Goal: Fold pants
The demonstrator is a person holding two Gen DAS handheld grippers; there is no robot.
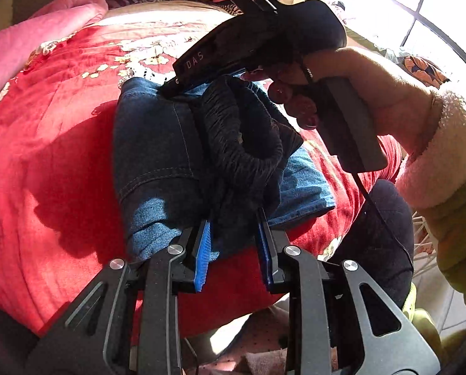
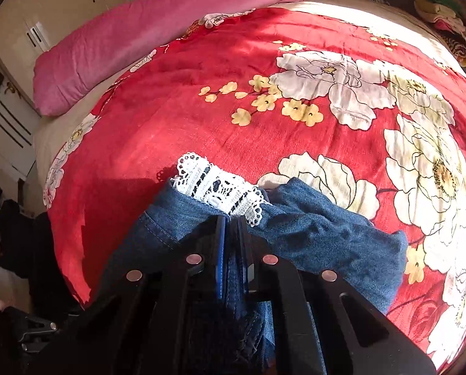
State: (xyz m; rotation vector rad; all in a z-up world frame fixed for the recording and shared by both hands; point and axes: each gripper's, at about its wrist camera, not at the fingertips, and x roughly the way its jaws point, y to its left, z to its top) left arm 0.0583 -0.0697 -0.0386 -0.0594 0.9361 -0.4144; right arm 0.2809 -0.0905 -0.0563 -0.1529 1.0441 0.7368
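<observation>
Where folded, the jeans (image 1: 158, 143) bunch thickly

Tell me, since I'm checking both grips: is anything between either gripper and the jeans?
Nothing visible. The left gripper has the jeans between its jaws; the right gripper is shut on denim.

Jeans (image 1: 158, 143) on red floral bedspread (image 2: 233, 118)

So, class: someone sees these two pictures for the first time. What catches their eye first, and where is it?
The bright red floral bedspread fills both views. On it lie blue denim pants, bunched, their dark elastic waistband uppermost. The left gripper pinches their near edge and the right gripper clamps denim beside white lace trim. A pink pillow lies at the far edge.
</observation>
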